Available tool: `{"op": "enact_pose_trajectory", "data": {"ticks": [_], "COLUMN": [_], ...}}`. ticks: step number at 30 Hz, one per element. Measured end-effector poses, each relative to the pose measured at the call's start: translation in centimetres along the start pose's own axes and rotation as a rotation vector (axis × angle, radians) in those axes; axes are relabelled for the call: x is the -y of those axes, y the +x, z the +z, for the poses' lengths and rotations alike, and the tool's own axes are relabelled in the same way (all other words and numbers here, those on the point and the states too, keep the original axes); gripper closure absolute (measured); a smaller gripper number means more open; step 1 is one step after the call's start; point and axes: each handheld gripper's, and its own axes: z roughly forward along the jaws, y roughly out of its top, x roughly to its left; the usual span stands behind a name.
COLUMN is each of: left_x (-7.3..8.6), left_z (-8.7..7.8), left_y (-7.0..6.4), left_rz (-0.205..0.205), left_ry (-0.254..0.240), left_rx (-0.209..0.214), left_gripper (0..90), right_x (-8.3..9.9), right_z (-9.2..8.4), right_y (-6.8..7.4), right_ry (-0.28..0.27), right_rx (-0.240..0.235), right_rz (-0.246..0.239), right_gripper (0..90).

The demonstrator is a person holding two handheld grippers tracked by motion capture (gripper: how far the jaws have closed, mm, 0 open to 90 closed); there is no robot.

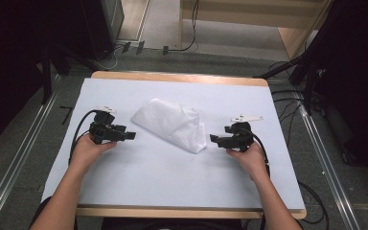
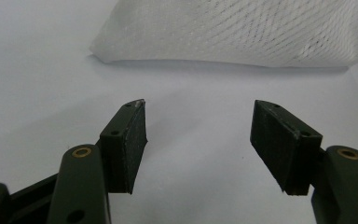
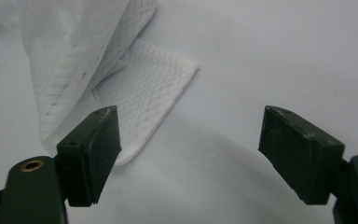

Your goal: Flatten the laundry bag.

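White mesh cloth (image 1: 171,123), crumpled and loosely folded, lying a little behind the middle of the table (image 1: 182,187), nearer the far edge than the near one. Left gripper (image 1: 130,136) just off the cloth's left end, jaws spread wide, nothing between them, aimed at the cloth's edge (image 2: 233,32). Right gripper (image 1: 213,138) just beside the cloth's right end, jaws also parted with bare surface between; one flat corner of the cloth (image 3: 149,93) right at its left jaw. Neither pair pressing on fabric.
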Motion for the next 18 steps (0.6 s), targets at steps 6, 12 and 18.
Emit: {"op": "enact_pose_trajectory", "data": {"ticks": [6, 12, 18], "left_x": [0.0, 0.2, 0.3], "left_z": [-0.3, -0.5, -0.6], "left_y": [0.1, 0.1, 0.1], "left_rz": [-0.029, -0.027, -0.032], "left_ry": [-0.018, -0.005, -0.009], "left_rx": [0.043, 0.035, 0.059], "left_gripper": [37.1, 37.2, 37.3], "right_x": [-1.2, -1.8, -2.5], "right_z": [1.1, 1.4, 2.0], "right_y": [0.3, 0.9, 0.9], "right_ry": [0.019, 0.017, 0.036], "right_rx": [-0.004, 0.014, -0.064], "right_rz": [-0.01, -0.059, -0.013], "right_gripper": [26.9, 41.9, 60.2]}}
